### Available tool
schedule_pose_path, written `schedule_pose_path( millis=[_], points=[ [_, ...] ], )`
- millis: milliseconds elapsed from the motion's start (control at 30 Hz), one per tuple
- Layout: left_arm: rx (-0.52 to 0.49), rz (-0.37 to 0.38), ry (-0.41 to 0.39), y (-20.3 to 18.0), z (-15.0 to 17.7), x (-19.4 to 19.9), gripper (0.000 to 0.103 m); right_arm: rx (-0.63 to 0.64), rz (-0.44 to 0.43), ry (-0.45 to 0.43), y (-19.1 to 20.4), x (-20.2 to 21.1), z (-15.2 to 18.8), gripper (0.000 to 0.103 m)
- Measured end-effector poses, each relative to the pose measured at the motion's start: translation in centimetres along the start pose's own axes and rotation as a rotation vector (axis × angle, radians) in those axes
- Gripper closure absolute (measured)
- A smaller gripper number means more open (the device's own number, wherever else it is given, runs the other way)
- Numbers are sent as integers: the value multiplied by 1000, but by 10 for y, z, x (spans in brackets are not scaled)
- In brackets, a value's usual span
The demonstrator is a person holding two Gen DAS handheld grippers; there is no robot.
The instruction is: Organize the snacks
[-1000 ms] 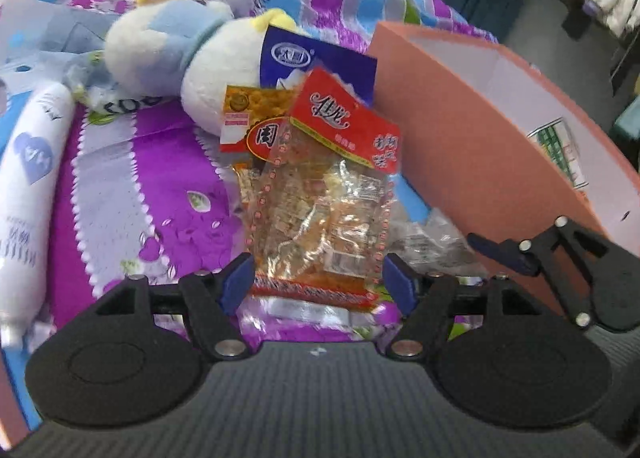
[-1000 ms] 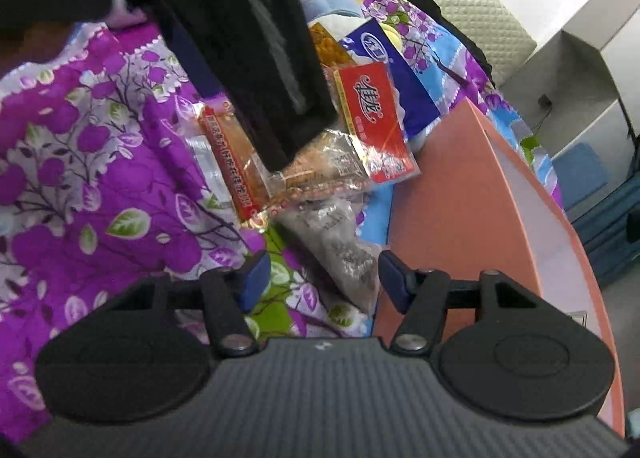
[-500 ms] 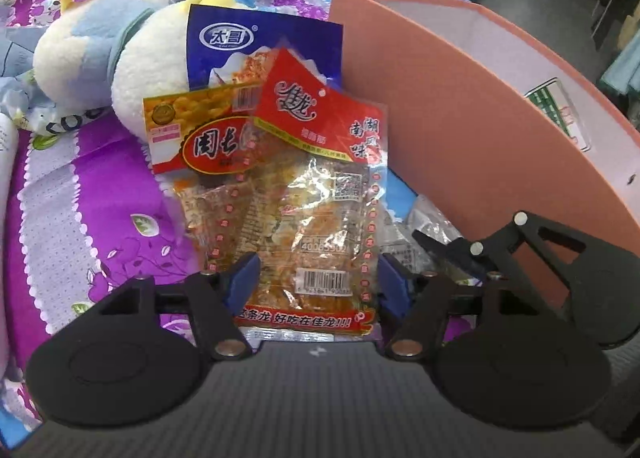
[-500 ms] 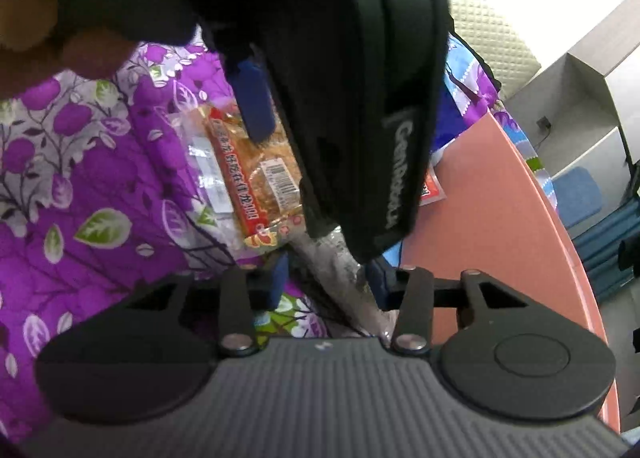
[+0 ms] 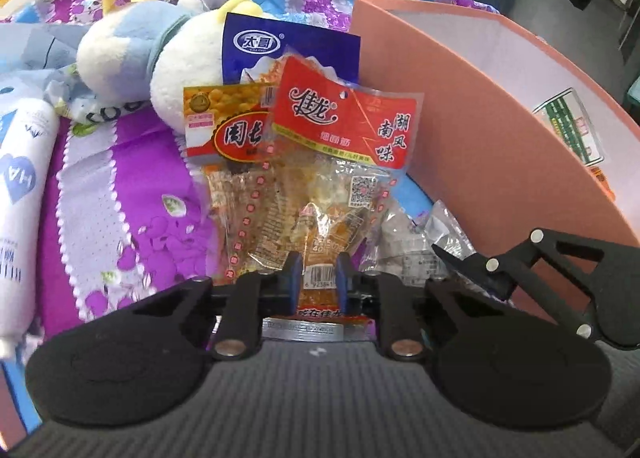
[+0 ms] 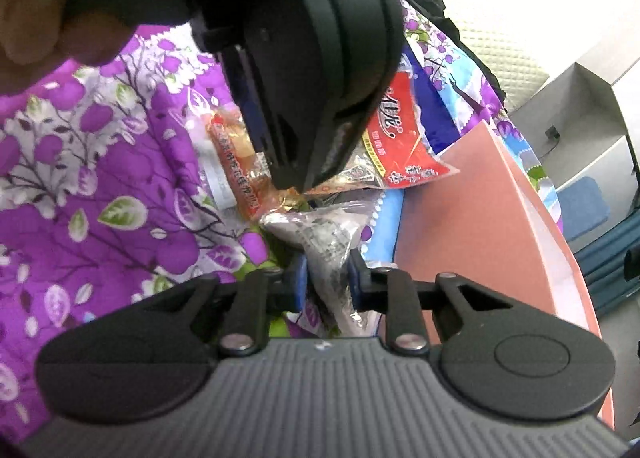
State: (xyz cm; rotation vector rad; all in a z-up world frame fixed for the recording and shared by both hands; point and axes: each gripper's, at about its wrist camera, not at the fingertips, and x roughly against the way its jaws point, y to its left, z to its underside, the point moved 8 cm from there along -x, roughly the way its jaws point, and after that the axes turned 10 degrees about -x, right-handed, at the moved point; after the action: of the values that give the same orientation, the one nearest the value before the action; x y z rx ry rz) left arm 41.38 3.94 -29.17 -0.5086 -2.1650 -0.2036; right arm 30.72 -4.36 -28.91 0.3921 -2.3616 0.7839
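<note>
The red-topped snack packet lies on the purple floral bedspread, just left of the pink box. The left gripper has just been closing and now pinches the packet's near edge between its blue pads. To the right, a clear silvery snack bag sits beside the box wall, its near end squeezed in the right gripper, which has likewise just been closing. Farther off lie a blue packet, seemingly propped against a plush toy.
</note>
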Motion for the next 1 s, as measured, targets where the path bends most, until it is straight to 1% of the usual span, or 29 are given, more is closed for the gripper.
schedule_pose_path(
  millis=[67,200,267,300,500,600,667,700,767,833,900,1000],
  points=[
    [17,-7,-4,-2,5,11,83,-4,-15,-1,-4,5,1,79],
    [62,-23,-11,-10,16,37,84,-1,-39,-16,1,27,7,80],
    [62,-42,3,-15,25,51,84,-14,-42,-16,2,40,8,80],
    [66,-76,11,-15,31,60,84,-24,-39,-16,1,46,10,80],
    [148,-108,31,-20,68,106,85,-114,-97,9,2,69,21,79],
    [200,-112,43,-27,91,125,85,-192,-141,18,3,84,27,79],
    [261,-96,44,-33,108,134,85,-297,-207,32,-4,93,30,79],
    [285,-95,45,-35,117,135,84,-360,-244,45,-9,96,32,79],
    [327,-108,53,-37,133,133,84,-452,-291,37,-11,106,38,79],
    [401,-85,46,-37,148,127,83,-497,-310,48,-11,108,44,79],
    [444,-69,49,-37,158,122,83,-535,-312,66,-13,103,48,79],
    [459,-60,42,-37,160,121,83,-579,-329,71,-16,102,52,79]
  ],
)
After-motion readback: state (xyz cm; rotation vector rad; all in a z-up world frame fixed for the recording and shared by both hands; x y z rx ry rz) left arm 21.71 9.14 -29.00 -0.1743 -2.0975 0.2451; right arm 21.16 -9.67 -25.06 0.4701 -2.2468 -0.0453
